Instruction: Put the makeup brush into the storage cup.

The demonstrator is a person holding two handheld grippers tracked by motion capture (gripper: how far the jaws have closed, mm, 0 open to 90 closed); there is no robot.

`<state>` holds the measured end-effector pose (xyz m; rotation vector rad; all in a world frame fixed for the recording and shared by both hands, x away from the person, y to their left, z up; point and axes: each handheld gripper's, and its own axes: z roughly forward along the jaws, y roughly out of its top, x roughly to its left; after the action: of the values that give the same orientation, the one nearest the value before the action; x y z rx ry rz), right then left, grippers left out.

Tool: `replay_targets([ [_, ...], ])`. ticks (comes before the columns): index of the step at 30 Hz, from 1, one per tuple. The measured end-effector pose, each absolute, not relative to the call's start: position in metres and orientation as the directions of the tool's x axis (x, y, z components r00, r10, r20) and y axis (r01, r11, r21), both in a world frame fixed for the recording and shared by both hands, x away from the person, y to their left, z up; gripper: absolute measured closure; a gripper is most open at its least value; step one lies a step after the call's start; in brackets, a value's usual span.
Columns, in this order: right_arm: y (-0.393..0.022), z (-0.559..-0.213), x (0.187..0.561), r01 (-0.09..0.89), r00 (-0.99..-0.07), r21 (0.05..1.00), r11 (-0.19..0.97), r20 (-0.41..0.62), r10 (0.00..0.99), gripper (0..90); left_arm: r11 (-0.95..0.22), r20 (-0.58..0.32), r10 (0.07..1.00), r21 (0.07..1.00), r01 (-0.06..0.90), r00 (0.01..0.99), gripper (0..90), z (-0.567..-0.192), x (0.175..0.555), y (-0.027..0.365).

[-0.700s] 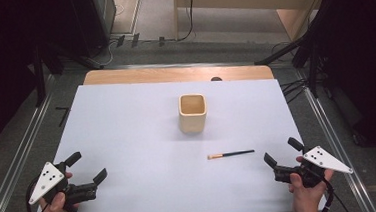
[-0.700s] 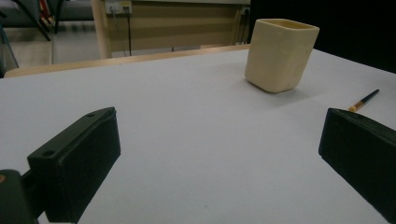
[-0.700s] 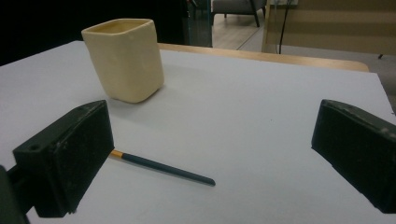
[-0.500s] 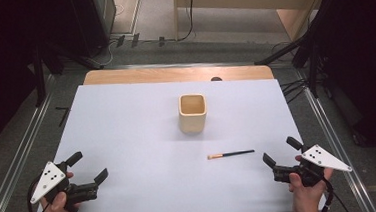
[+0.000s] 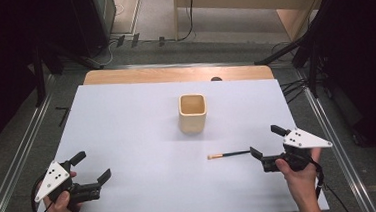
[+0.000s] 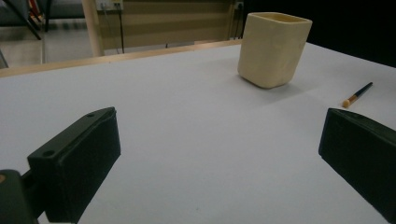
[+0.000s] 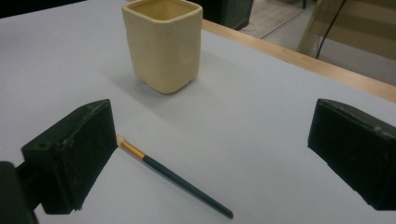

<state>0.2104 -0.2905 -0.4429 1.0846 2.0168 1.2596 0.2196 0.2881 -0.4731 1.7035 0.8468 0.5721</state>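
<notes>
From the high view I have the white table [image 5: 143, 139] in front of me, with a cream square cup [image 5: 192, 113] standing upright near its middle. A thin dark brush [image 5: 228, 155] lies flat nearer to me and to the right of the cup, pale tip pointing left. My right gripper [image 5: 268, 144] sits just beside the brush's dark end, jaws spread apart with nothing between them. My left gripper [image 5: 91, 168] hangs over the near left corner, well apart from both things, jaws also wide and empty. I can read no brand, label or writing on anything here; the grey plates on the grippers carry only small black dots.

In the left gripper view the jaws stand wide over bare table [image 6: 187, 140]. The cup [image 6: 273, 49] stands ahead, the brush [image 6: 357, 94] to its right.

In the right gripper view the brush [image 7: 173, 176] lies between the spread jaws, its pale tip just beside the left one; whether they touch I cannot tell. The cup [image 7: 163, 44] stands beyond, unmarked.
</notes>
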Motion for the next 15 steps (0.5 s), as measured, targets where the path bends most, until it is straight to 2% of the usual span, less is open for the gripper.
replay_targets([
  [4, -0.284, -0.429, 0.226, 0.352, -0.595, 0.876, 0.330, -0.062, 0.801, 4.2, -0.151, -0.042, 0.775, 0.956, 0.250, 0.631, 0.0, -0.474, 0.220, 0.287],
  [12, -0.279, -0.420, 0.245, 0.370, -0.668, 0.827, 0.424, -0.081, 0.740, 6.3, -0.154, -0.042, 0.770, 0.956, 0.249, 0.636, 0.0, -0.473, 0.219, 0.286],
  [15, -0.273, -0.419, 0.254, 0.380, -0.708, 0.794, 0.474, -0.081, 0.702, 11.0, -0.155, -0.042, 0.770, 0.956, 0.249, 0.637, 0.0, -0.474, 0.220, 0.286],
])
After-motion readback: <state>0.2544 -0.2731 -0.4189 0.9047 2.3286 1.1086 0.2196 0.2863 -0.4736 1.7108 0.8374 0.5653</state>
